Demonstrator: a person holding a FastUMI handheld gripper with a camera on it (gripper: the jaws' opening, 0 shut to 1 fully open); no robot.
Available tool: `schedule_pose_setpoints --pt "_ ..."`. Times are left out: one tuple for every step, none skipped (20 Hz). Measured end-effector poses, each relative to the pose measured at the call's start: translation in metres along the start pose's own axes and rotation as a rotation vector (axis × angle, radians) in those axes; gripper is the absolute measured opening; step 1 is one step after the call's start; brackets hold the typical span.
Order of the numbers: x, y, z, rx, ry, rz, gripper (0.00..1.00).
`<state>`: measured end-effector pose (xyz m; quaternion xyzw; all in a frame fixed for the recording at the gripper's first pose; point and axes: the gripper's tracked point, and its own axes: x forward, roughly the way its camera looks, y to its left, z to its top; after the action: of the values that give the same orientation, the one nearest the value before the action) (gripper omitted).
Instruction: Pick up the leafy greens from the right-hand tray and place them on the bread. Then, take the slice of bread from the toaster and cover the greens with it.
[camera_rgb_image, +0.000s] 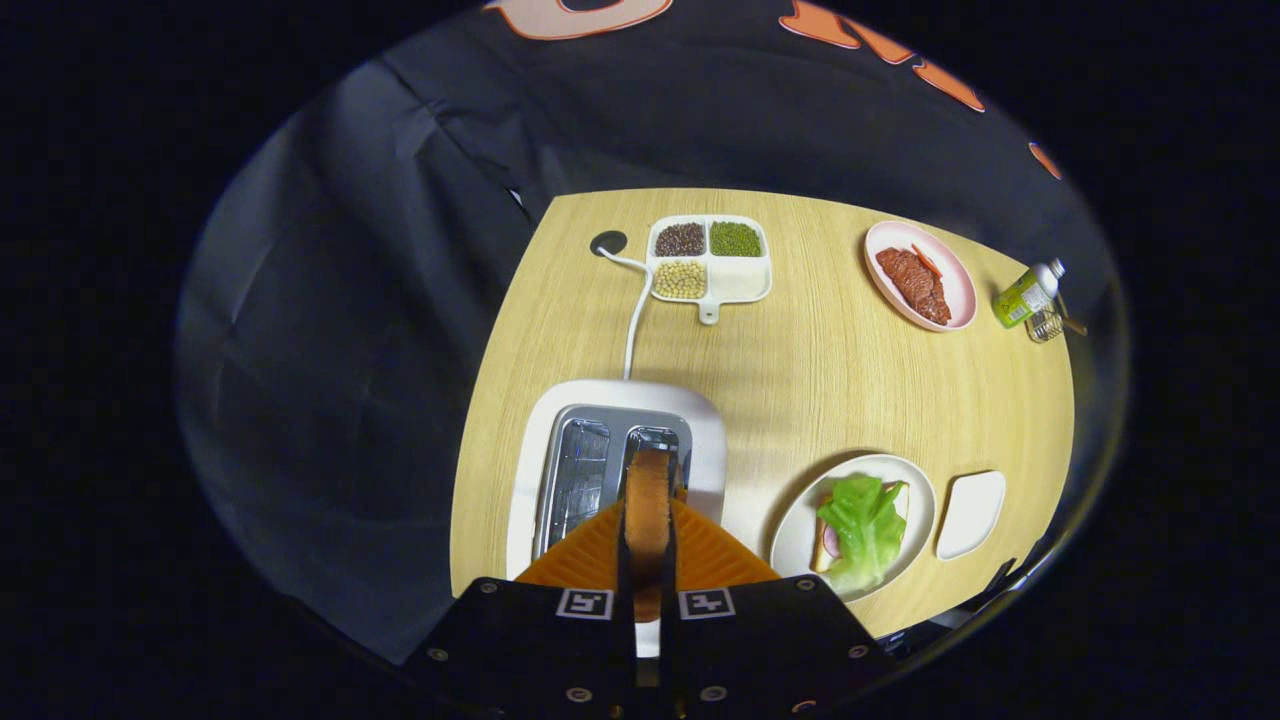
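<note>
While the gripper (646, 545) is clamped on the slice of bread (647, 500), both fingers pressing its flat sides, the slice stands on edge over the right slot of the toaster (610, 440), and I cannot tell whether its far end is clear of the slot. The toaster sits at the near left part of the tabletop (800, 370), its left slot bare. A white cord (634, 300) runs from behind it to a round hole (608, 242) near the far left corner. Just right of the hole is a divided dish (710, 262) holding three kinds of small beans or grains. Toward the near right, beside the toaster, a white plate (790, 535) carries the leafy greens (864, 525) laid over another slice of bread. Right of that plate lies a small white tray (970, 513). By the far right edge stand a pink plate (958, 285) with reddish meat (913, 283) and a green-labelled bottle (1026, 293).
</note>
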<state>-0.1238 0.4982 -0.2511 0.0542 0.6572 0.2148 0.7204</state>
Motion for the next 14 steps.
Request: schedule_pose_setpoints --pt "-0.006 -0.002 0.002 0.009 -0.017 0.015 0.10" --pt "-0.014 -0.006 0.004 0.029 -0.031 0.026 0.10" --pt "-0.020 -0.006 0.006 0.047 -0.041 0.056 0.10" --pt "-0.028 -0.007 0.007 0.072 -0.048 0.088 0.10" --pt "-0.036 -0.008 0.008 0.097 -0.054 0.119 0.10" --pt "-0.045 -0.012 0.010 0.123 -0.063 0.148 0.10" --pt "-0.053 -0.018 0.012 0.144 -0.074 0.170 0.10" --pt "-0.061 -0.024 0.015 0.163 -0.090 0.189 0.09" --pt "-0.068 -0.033 0.017 0.175 -0.109 0.198 0.10" --pt "-0.075 -0.043 0.020 0.189 -0.129 0.204 0.09" --pt "-0.082 -0.054 0.021 0.204 -0.147 0.208 0.10" --pt "-0.086 -0.066 0.022 0.217 -0.161 0.211 0.09" --pt "-0.088 -0.078 0.022 0.228 -0.170 0.209 0.10" --pt "-0.090 -0.089 0.022 0.240 -0.179 0.208 0.09"
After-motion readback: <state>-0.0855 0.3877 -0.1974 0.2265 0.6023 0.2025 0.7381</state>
